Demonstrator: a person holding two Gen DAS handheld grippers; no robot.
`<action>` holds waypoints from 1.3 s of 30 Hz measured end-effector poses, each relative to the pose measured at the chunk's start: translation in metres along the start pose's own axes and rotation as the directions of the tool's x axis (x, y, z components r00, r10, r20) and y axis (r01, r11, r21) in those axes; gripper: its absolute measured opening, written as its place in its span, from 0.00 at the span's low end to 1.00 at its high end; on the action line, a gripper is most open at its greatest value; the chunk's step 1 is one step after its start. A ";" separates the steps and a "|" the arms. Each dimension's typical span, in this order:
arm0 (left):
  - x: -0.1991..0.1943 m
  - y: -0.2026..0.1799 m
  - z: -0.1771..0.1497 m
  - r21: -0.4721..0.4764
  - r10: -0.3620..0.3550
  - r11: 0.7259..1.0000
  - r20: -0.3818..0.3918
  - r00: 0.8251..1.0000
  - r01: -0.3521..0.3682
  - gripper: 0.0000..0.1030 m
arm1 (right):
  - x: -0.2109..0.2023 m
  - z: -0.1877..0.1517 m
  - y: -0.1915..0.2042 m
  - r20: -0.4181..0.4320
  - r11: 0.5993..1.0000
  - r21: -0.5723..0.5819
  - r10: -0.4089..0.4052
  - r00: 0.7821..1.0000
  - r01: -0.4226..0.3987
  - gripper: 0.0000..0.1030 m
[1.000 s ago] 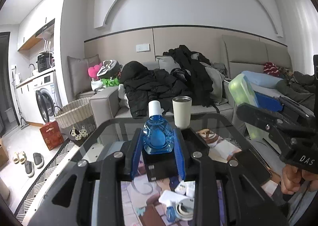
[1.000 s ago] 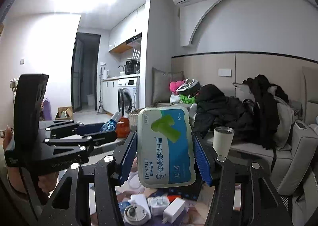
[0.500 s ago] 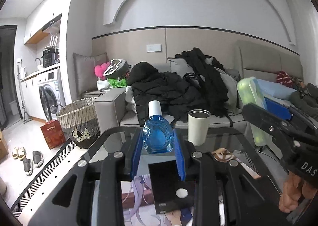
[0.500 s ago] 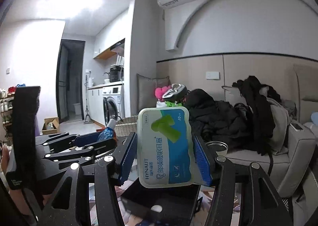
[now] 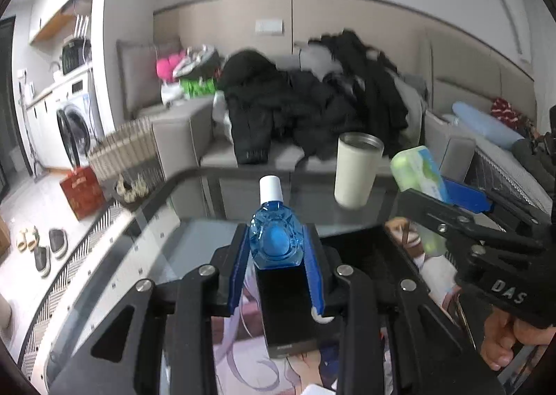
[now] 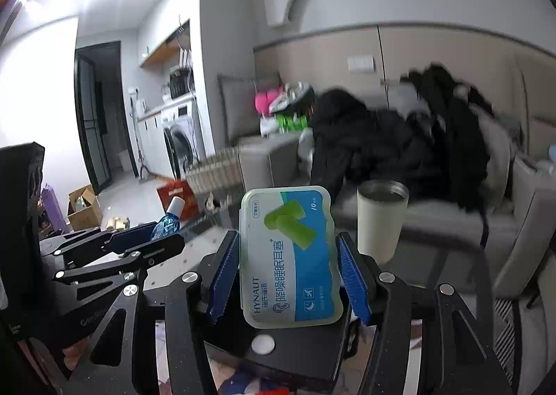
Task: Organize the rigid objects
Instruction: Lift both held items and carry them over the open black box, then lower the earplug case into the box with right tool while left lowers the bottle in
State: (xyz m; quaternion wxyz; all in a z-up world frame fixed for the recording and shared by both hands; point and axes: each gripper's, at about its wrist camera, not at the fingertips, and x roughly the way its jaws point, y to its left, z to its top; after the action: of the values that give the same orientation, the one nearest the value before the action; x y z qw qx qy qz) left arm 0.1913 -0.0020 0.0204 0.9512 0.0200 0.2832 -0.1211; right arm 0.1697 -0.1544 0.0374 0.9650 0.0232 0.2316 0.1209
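My left gripper point(image 5: 277, 245) is shut on a small blue bottle point(image 5: 276, 238) with a white cap, held upright above a black box point(image 5: 288, 308) on the glass table point(image 5: 180, 238). My right gripper point(image 6: 288, 270) is shut on a flat earplug case point(image 6: 290, 256) with a blue and green label, held above the same black box point(image 6: 288, 353). In the left wrist view the right gripper and its case point(image 5: 418, 169) are at the right. In the right wrist view the left gripper and bottle point(image 6: 166, 223) are at the left.
A cream tumbler point(image 5: 356, 169) stands on the far part of the table; it also shows in the right wrist view point(image 6: 380, 217). A sofa with dark clothes point(image 5: 312, 103) lies behind. A wicker basket point(image 5: 127, 151) and red bag point(image 5: 81, 191) sit on the floor at left.
Both grippers have tilted down and moved forward over the table with their objects still held. The black box now lies directly below both grippers and the tumbler looks closer.
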 end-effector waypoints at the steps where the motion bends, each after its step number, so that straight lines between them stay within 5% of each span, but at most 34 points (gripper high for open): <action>1: 0.004 -0.001 -0.001 -0.005 -0.007 1.000 -0.024 1.000 0.007 0.28 | 0.007 -0.003 -0.004 -0.029 1.000 0.008 -0.003 1.000 0.004 0.55; 7: 0.032 -0.005 -0.006 -0.015 -0.007 1.000 -0.160 0.987 0.005 0.28 | 0.039 -0.014 -0.018 -0.184 0.998 0.064 0.014 0.983 -0.002 0.55; 17: 0.059 -0.017 -0.022 0.029 -0.014 0.999 -0.314 0.949 0.024 0.28 | 0.077 -0.042 -0.021 -0.399 0.996 0.083 0.049 0.915 -0.017 0.55; 24: 0.073 -0.019 -0.031 0.033 -0.023 0.999 -0.397 0.918 0.040 0.28 | 0.087 -0.054 -0.019 -0.464 0.996 0.082 0.061 0.884 -0.026 0.54; 39: 0.071 -0.015 -0.031 0.028 -0.024 0.999 -0.390 0.921 0.038 0.28 | 0.091 -0.057 -0.015 -0.492 0.996 0.082 0.071 0.868 -0.035 0.54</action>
State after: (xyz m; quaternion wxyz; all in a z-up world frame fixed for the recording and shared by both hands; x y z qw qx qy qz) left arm 0.2281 -0.0289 -0.0437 0.8735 0.0558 0.4645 -0.1349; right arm 0.2257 -0.1478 -0.0555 0.8686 0.0316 0.4740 0.1408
